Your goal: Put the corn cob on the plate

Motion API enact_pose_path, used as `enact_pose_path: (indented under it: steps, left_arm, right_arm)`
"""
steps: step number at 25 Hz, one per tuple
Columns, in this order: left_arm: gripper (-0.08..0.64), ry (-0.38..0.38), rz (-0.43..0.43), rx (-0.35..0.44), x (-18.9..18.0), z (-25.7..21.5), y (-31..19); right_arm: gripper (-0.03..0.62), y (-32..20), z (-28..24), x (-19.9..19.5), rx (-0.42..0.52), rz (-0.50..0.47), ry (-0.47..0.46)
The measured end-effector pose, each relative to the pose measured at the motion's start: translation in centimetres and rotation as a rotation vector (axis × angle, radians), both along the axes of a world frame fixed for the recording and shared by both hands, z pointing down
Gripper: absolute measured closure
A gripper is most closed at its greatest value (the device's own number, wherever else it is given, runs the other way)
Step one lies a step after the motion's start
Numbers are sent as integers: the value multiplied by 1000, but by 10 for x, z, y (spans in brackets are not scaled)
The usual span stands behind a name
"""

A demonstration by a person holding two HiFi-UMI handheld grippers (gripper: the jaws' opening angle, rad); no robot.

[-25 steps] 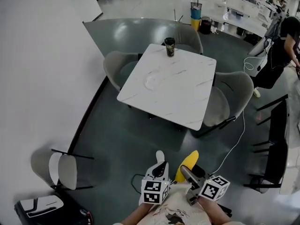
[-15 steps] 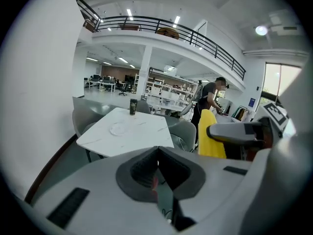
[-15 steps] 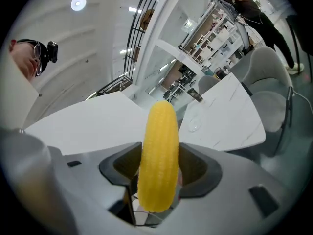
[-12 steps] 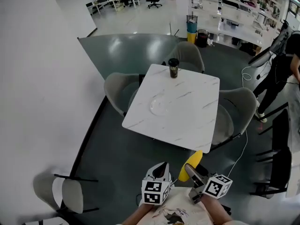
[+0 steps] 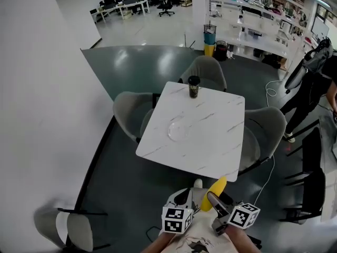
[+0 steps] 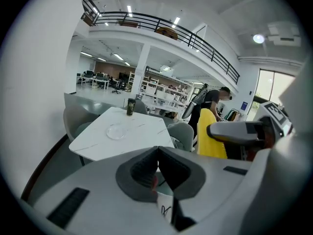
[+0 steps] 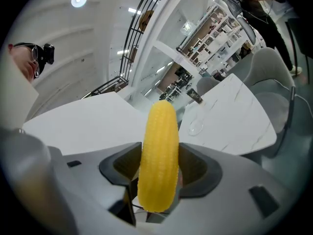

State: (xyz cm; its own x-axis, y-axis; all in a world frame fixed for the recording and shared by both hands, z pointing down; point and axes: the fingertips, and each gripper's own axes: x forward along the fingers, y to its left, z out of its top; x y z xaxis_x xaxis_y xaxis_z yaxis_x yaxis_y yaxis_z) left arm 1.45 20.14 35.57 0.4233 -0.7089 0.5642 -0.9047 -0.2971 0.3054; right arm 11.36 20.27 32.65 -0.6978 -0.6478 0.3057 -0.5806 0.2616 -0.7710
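A white square table (image 5: 216,146) with thin grey lines holds two things. A clear plate (image 5: 178,129) lies on it at 9 o'clock (it is hard to see), and a dark cup (image 5: 194,86) stands at 12 o'clock.

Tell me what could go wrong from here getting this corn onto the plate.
1. The right gripper grips the corn cob toward one end; the long part past the jaws could pivot or slip.
2. The plate is clear and faint on the white table, so the placement may miss it.
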Motion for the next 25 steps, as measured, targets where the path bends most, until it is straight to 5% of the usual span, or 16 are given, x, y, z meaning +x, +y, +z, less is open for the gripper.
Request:
enact_pose_path:
  steps: [25]
  left_arm:
    - [551, -9, 10, -43, -10, 31, -141]
  right_arm:
    - [364, -148, 22, -18, -10, -6, 28]
